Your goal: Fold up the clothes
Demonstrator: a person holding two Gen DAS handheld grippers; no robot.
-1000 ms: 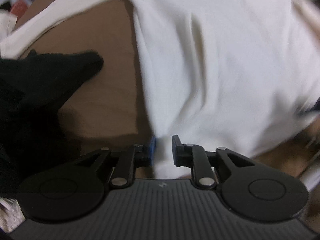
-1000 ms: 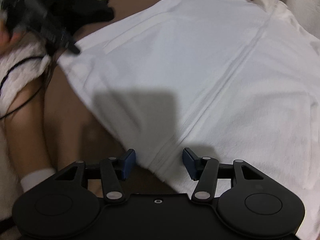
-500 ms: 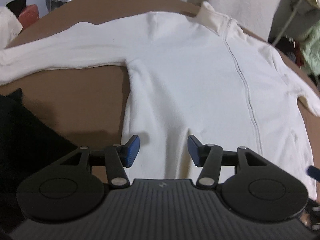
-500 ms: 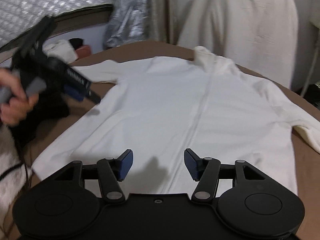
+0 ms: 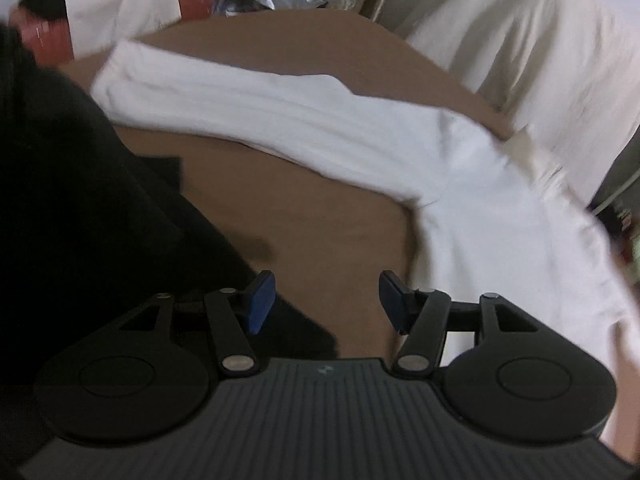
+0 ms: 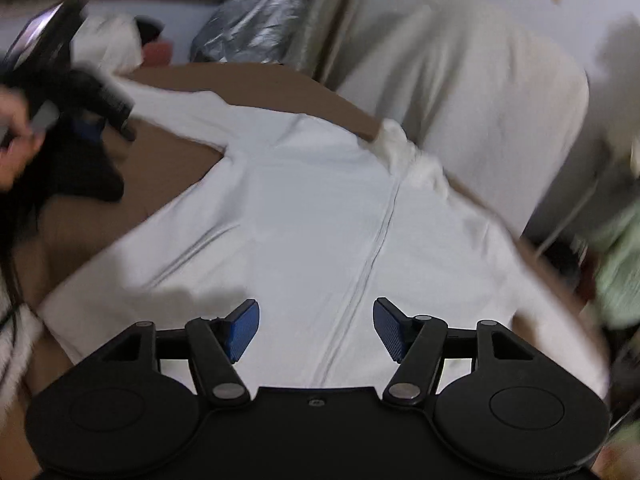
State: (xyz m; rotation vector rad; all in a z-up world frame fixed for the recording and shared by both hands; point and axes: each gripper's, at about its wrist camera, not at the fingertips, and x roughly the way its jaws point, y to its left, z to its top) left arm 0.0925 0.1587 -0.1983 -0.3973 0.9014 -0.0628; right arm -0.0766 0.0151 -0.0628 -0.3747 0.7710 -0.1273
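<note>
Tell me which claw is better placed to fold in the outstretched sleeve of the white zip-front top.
Left, probably. The left claw hangs open beside the outstretched sleeve of the white zip-front top, over the brown surface. The right claw is open over the zip, farther from that sleeve.

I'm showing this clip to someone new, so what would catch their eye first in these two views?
The white zip-front top dominates, spread flat over the brown surface with one sleeve stretched out sideways. Beside that sleeve lies a dark black garment. Both the left gripper and the right gripper hang open above it all, with nothing between their blue pads.
</note>
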